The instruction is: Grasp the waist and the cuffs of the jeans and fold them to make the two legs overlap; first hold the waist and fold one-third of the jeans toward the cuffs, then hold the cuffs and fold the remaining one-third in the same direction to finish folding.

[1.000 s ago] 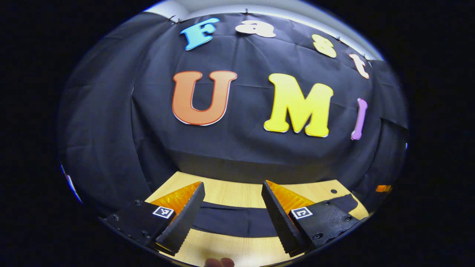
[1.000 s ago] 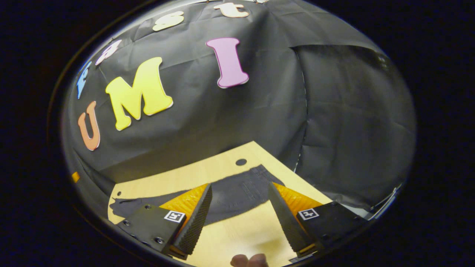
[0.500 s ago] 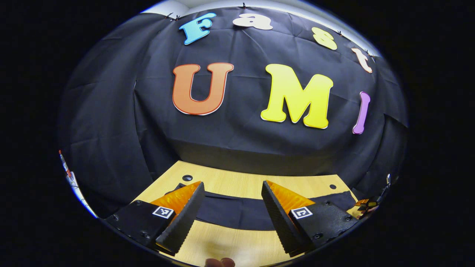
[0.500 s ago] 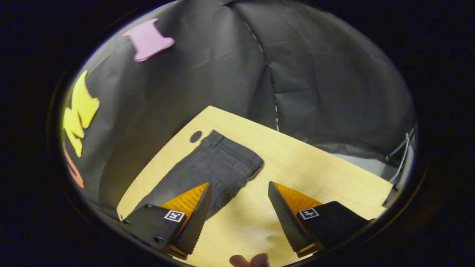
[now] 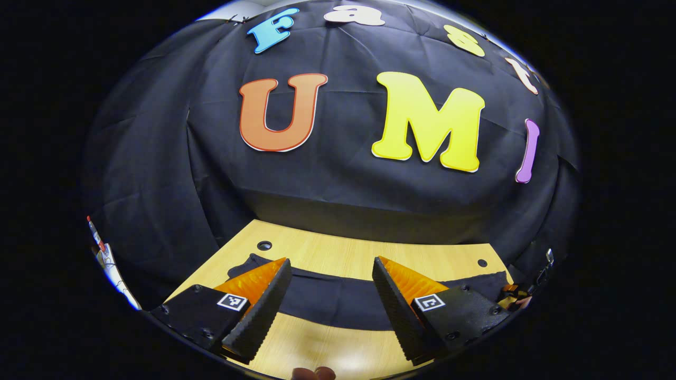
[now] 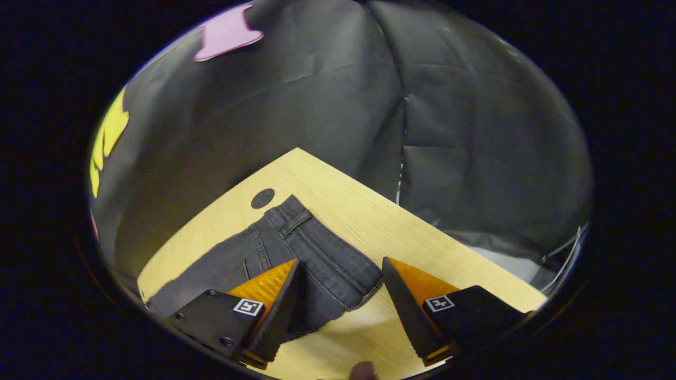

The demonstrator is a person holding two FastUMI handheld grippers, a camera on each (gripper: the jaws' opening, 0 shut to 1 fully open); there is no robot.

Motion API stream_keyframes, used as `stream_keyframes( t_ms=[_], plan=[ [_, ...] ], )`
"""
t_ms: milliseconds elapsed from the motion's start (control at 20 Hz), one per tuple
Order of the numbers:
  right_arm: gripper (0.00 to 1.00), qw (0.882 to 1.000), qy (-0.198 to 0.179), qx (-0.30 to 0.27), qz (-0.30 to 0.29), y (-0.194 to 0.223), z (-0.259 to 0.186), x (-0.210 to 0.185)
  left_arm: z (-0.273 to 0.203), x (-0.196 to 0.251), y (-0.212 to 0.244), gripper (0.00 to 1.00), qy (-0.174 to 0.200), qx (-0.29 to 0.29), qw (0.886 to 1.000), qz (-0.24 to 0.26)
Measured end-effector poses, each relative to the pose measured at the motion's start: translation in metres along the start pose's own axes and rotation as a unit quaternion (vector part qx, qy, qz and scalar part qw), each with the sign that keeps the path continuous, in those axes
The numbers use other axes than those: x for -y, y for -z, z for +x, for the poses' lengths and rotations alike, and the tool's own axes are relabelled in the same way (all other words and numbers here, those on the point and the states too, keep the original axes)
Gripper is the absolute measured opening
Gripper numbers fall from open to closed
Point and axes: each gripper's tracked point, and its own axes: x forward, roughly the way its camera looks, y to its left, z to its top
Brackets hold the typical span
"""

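Dark grey jeans (image 5: 338, 301) lie flat in a long band across the light wooden table (image 5: 338, 252). In the left gripper view their cuff end (image 5: 245, 262) is at the left, just beyond my left gripper (image 5: 331, 261), which hangs open above the middle of the band, holding nothing. In the right gripper view the waist (image 6: 322, 253), with its belt loop and seams, lies near the table's far corner. My right gripper (image 6: 342, 261) is open right over it, the waistband's near corner showing between the fingers. I cannot tell whether the fingers touch the cloth.
Round holes mark the tabletop's corners (image 5: 264, 245) (image 5: 482, 262) (image 6: 262, 198). The table's right edge (image 6: 449, 232) runs close beside the waist. The black cloth wall stands just behind the table. A fingertip (image 6: 363, 369) shows at the bottom.
My right gripper has swung from the jeans' middle towards the waist end and come closer, so the waist now lies between its fingers. My left gripper tilted down slightly, bringing the cuff end into sight.
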Motion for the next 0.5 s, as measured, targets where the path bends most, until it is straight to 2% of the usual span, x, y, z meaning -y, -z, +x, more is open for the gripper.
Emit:
stream_keyframes(
  t_ms=[50,100,150,350,500],
  plan=[
    [0.95,1.000,0.001,0.007,-0.029,0.001,0.002,0.001,0.002,0.002,0.002,0.99,0.001,-0.002,1.000,0.001],
    [0.87,0.999,-0.002,0.010,-0.050,0.003,0.000,0.002,0.005,0.004,0.004,0.99,0.002,-0.006,1.000,0.000],
    [0.89,0.998,-0.018,0.012,-0.055,-0.001,-0.001,-0.001,0.007,0.004,0.007,0.99,0.003,-0.010,1.000,-0.004],
    [0.46,0.998,-0.033,-0.008,-0.053,-0.003,-0.013,-0.004,0.006,-0.002,0.017,0.99,-0.002,-0.023,1.000,-0.017],
    [0.14,0.999,-0.028,-0.011,-0.043,-0.015,-0.023,-0.005,0.005,-0.017,0.027,0.99,-0.012,-0.030,0.999,-0.021]
  ],
)
